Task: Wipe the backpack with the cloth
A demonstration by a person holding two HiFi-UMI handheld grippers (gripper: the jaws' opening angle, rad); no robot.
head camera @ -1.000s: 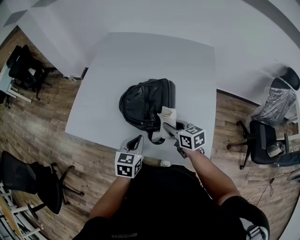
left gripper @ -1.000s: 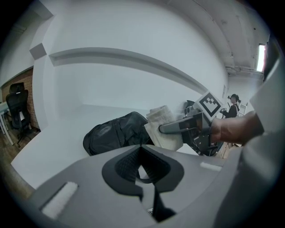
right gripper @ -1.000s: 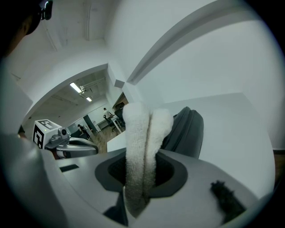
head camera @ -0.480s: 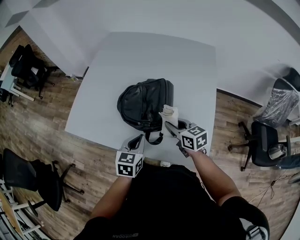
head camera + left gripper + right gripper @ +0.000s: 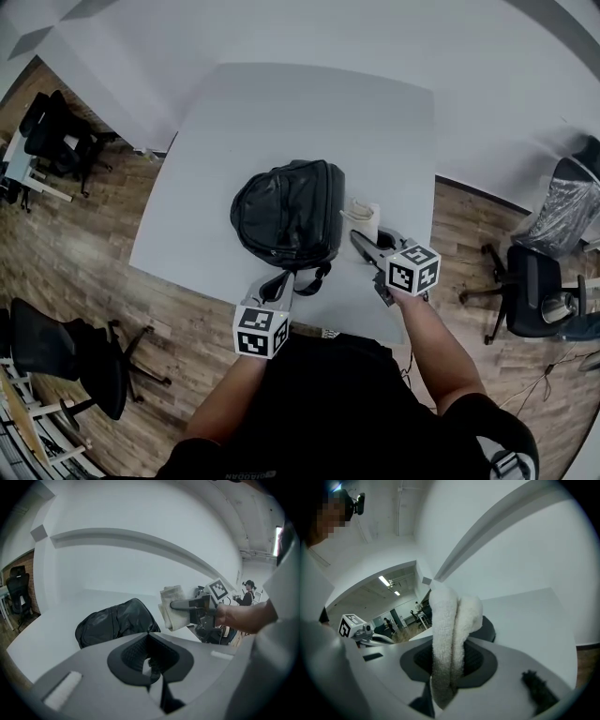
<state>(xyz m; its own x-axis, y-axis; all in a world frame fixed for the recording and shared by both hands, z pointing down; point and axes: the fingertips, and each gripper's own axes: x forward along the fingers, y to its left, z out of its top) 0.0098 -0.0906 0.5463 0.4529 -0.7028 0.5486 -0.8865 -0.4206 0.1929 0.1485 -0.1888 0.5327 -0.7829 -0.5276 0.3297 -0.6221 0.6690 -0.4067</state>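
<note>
Pinching cloth (image 5: 364,217), right tongs (image 5: 362,240) sit just beside backpack (image 5: 286,211); left tongs (image 5: 279,287) pressed together at backpack's near edge.

- Left tool (image 5: 279,286): grey body, black-lined hollow round the jaws, white cube (image 5: 260,330) with black square markers at its rear.
- Right tool (image 5: 362,240): same grey, with its own marked cube (image 5: 412,269).
- Behind both tools: black short-sleeved top (image 5: 319,403).

The backpack (image 5: 286,214) is glossy black; right of it, my cloth (image 5: 364,221) is cream-white. My left gripper (image 5: 280,285) and right gripper (image 5: 364,242) are grey, patterned with black-and-white squares.
</note>
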